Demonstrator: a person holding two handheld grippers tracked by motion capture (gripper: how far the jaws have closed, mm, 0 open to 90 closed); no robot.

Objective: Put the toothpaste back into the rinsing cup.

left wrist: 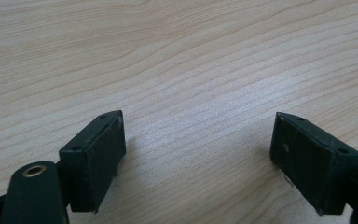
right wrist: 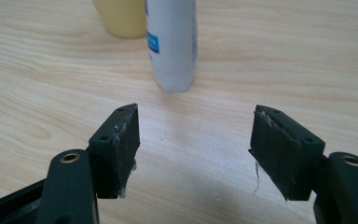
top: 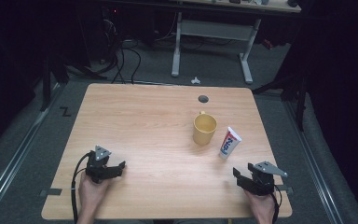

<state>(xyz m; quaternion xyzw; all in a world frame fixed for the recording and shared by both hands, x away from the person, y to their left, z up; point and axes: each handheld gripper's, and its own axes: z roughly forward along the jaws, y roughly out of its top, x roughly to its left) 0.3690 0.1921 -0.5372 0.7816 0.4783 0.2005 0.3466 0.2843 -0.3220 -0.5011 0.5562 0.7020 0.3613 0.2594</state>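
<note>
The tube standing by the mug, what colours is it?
The tube is white with blue and red print, clearest in the high view.

1. A mug [top: 204,129] stands right of centre on the worktop [top: 144,126].
2. A tube [top: 229,143] stands on its cap just right of the mug and nearer the frame's bottom.
3. The right tongs [top: 242,177] rest lower right, below the tube.
4. The left tongs [top: 114,169] rest lower left, well apart.

Both hands come in low at the near edge. The left gripper [top: 106,169] lies with jaws wide apart; the right gripper [top: 248,176] likewise, nothing between its jaws.
</note>
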